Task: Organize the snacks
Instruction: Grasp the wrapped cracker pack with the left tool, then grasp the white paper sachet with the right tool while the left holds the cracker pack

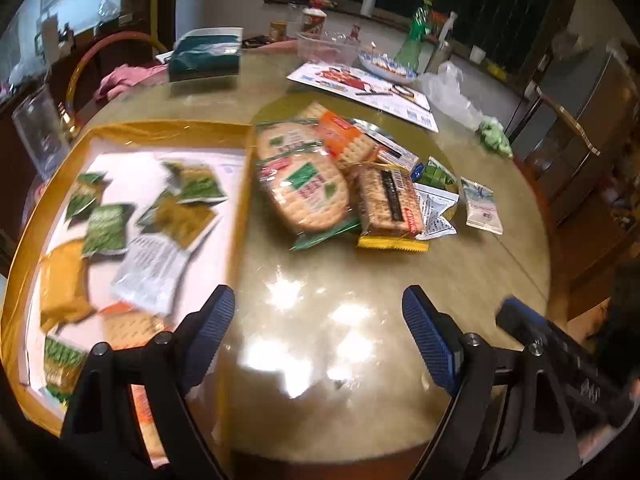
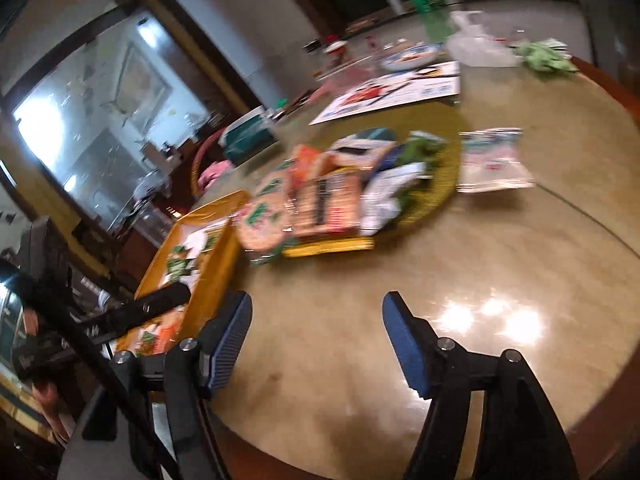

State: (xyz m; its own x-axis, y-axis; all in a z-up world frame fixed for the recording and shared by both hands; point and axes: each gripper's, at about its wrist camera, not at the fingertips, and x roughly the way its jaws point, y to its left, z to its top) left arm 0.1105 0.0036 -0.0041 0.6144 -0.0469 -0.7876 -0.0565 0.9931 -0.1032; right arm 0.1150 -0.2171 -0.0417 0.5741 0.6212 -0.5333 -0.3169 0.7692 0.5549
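Note:
A heap of snack packets (image 1: pixel 340 176) lies on a round yellow-green mat in the middle of the table: oval crackers, square crackers, small green and white sachets. To its left a yellow tray (image 1: pixel 240 184) holds several green, yellow and white packets (image 1: pixel 160 216). One white packet (image 1: pixel 482 206) lies alone to the right of the heap. My left gripper (image 1: pixel 318 320) hangs open over bare glossy table in front of the heap, nothing between its blue pads. My right gripper (image 2: pixel 316 324) is open too, over bare table, with the heap (image 2: pixel 332 196) and the tray (image 2: pixel 212 264) ahead and to the left.
Behind the heap lie a printed sheet (image 1: pixel 360 84), a plate (image 1: pixel 386 66), a clear tub (image 1: pixel 326 46), a green bottle (image 1: pixel 414 36), a plastic bag (image 1: pixel 450 92) and a green cloth (image 1: pixel 496 136). A teal box (image 1: pixel 206 56) and a chair back (image 1: pixel 112 56) stand at the far left.

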